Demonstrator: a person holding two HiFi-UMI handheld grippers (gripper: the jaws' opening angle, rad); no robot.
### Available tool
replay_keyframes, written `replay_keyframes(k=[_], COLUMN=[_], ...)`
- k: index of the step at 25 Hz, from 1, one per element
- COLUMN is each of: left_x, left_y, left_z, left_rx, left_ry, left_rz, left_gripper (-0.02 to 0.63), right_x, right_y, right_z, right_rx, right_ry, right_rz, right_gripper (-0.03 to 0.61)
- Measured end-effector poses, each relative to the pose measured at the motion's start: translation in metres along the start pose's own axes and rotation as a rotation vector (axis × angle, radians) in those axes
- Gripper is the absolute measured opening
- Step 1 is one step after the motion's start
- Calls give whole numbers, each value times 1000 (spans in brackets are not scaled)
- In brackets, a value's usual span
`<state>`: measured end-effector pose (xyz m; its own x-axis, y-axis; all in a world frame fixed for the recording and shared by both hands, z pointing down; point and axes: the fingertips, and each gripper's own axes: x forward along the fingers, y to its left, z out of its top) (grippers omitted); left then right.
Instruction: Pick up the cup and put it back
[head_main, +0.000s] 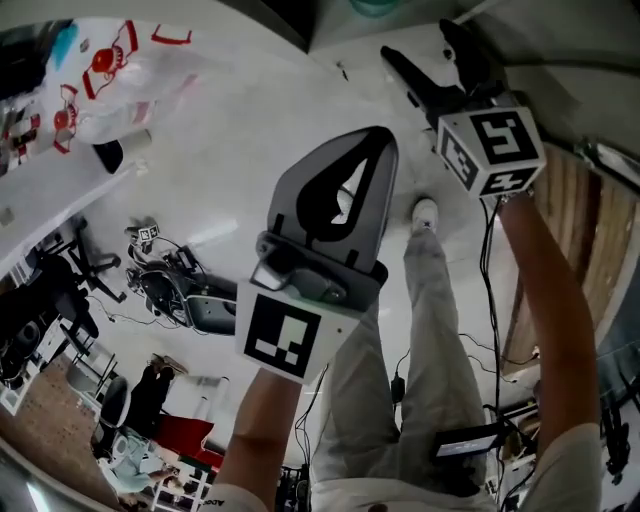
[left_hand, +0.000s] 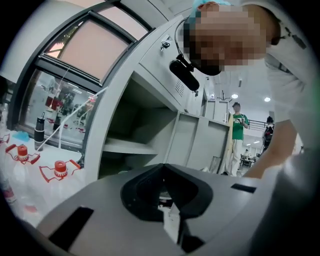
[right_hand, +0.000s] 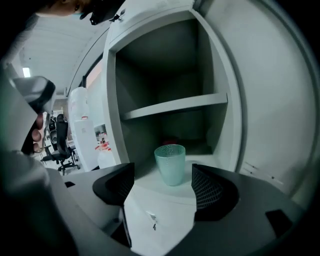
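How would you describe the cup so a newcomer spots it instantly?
Look at the open white cabinet. On its lower shelf, one cup stands upright near the front edge. It is a pale teal, translucent, dimpled tumbler; only a dim red shape sits behind it.

Bright, diffuse indoor light from ceiling lamps (left_hand: 234, 96); cabinet (right_hand: 165, 70) interior in shadow; strong fisheye bending and dark vignetting at frame edges.

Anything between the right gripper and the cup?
Nothing: the right gripper view shows only bare cabinet floor between the open right gripper and the cup, which stands beyond its jaws.
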<state>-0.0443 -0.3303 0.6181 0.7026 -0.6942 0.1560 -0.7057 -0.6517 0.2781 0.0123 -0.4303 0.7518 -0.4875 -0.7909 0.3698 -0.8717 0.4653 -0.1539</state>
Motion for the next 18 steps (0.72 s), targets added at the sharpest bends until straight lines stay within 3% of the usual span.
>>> replay_keyframes(k=[6,18], left_x=[4,-15], left_y=[-1,13], left_z=[-7,-11], left_rx=[-9,-19], left_ry=[-26,-30], left_rz=[39,130], left_gripper=[8,8], right_x=[46,106], right_y=[-16,-21], right_z=[-14,-9], right_rx=[-29,-102], right_ry=[20,18], right_rz=[22,-17], right_gripper=[347,348])
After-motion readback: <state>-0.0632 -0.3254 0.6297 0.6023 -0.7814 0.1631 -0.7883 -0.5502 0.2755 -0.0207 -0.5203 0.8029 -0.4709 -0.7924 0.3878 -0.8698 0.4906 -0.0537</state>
